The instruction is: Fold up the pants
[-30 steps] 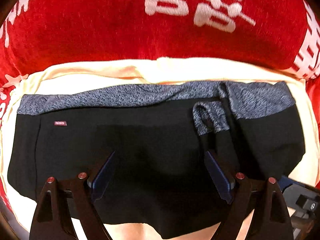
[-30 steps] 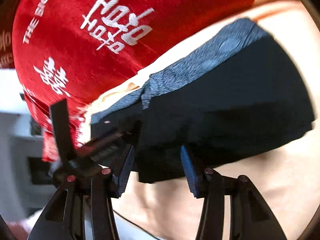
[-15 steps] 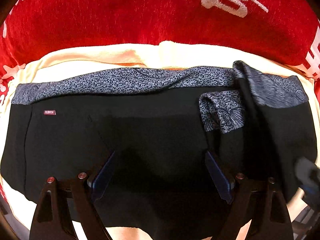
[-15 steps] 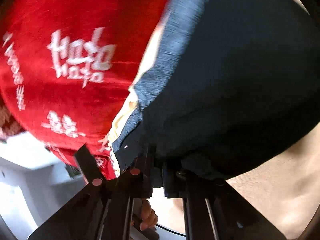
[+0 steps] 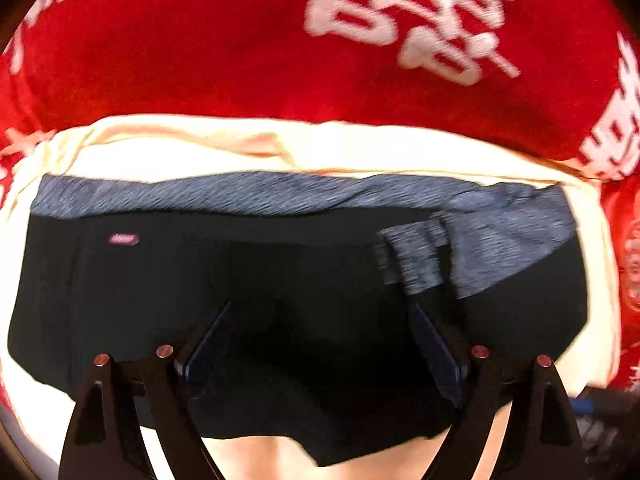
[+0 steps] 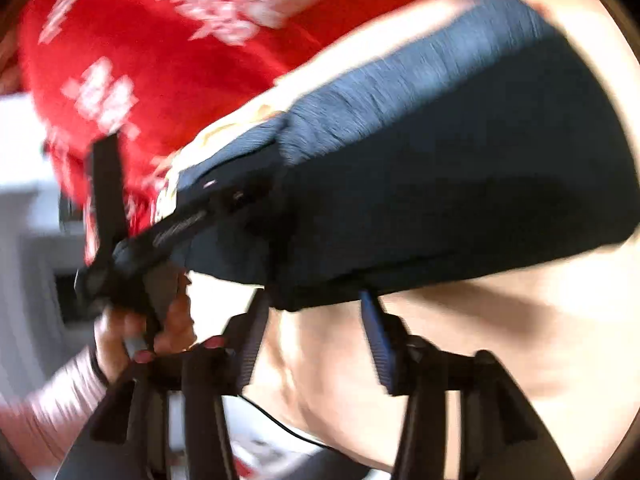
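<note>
The black pants lie folded on a cream sheet, with a grey patterned waistband along the far edge and a small pink label at the left. My left gripper is open, its fingers spread over the near part of the pants. In the right wrist view the pants show as a thick folded stack. My right gripper is open at the stack's near edge, holding nothing. The left gripper and the hand holding it show at the left of that view.
A red blanket with white characters lies beyond the sheet and shows in the right wrist view. The cream sheet spreads in front of the stack. White furniture stands at the far left.
My right gripper was shut on the pants' near edge half a second ago; it is open now and has drawn back. The left gripper stayed open and pulled back slightly.
</note>
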### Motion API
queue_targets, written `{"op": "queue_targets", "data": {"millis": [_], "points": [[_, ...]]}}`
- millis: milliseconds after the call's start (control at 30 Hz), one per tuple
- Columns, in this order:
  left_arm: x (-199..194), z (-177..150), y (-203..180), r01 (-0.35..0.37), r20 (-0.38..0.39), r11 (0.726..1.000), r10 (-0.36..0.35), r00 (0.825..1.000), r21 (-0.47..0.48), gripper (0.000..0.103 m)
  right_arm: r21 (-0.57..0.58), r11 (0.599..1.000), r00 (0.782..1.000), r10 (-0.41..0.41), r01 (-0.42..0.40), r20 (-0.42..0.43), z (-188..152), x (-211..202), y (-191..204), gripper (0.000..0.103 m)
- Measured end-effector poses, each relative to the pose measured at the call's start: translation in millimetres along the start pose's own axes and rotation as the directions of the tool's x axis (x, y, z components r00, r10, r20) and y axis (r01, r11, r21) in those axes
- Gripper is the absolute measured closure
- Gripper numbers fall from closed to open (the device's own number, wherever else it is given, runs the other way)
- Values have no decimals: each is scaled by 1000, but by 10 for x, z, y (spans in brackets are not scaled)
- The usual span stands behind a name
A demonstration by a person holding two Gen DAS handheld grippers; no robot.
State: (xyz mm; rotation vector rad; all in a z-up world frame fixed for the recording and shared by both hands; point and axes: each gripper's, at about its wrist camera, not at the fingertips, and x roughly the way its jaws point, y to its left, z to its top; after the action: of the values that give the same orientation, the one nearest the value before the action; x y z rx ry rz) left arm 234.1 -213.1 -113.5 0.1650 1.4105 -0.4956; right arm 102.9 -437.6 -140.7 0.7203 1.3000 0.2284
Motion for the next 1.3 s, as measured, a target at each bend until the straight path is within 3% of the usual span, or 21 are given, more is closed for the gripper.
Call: {"op": "queue_targets", "data": {"millis": [67,133,233,333,433,467,500,533,633,833,1000,1133,1200,1300], "points": [[15,79,-111,40,-12,999,-40,999,13,15,-22,998,997,-52,53,61,128,-277,-115,50],[89,156,-226,60,-23,998,-59,998,20,15,32,994,986,-111,108,126,368,-540,-441,50],[233,213,-327,61,-49,998,-61,997,9,15,109,983,977,-161,146,143,652,-639,-897,50],[348,223,-324,54,-63,998,-54,997,-10,15,178,982,993,-82,65,89,867,-508,-1365,50],[410,216,-289,56,-68,998,-58,996,-38,15,186,982,999,11,-17,36,951,-282,-1548,49],[441,185,-312,52,-69,998,-55,996,-45,15,190,981,999,31,-36,29,956,-255,-1574,50],[458,196,-342,49,-65,998,-52,997,-47,19,211,976,998,57,-60,18,967,-213,-1631,58],[468,204,-381,54,-63,998,-57,996,-43,28,225,972,998,66,-67,11,995,-182,-1659,67],[477,281,-599,38,-44,999,-38,998,6,39,243,965,995,96,-101,35,927,-344,-1712,75],[535,447,-791,-26,-5,999,26,1000,44,37,279,959,998,35,-46,44,871,-350,-1866,76],[229,363,-766,-78,27,995,77,997,53,37,230,972,995,-71,53,69,724,-580,-1627,73],[0,294,-824,-40,43,998,39,998,41,37,213,972,988,-123,102,89,457,-756,-1449,73],[-65,320,-977,-24,48,998,22,999,54,30,214,970,985,-139,114,103,371,-786,-1372,73],[64,200,-1225,-55,44,993,51,998,104,26,192,972,980,-163,138,116,296,-756,-1192,73]]}}
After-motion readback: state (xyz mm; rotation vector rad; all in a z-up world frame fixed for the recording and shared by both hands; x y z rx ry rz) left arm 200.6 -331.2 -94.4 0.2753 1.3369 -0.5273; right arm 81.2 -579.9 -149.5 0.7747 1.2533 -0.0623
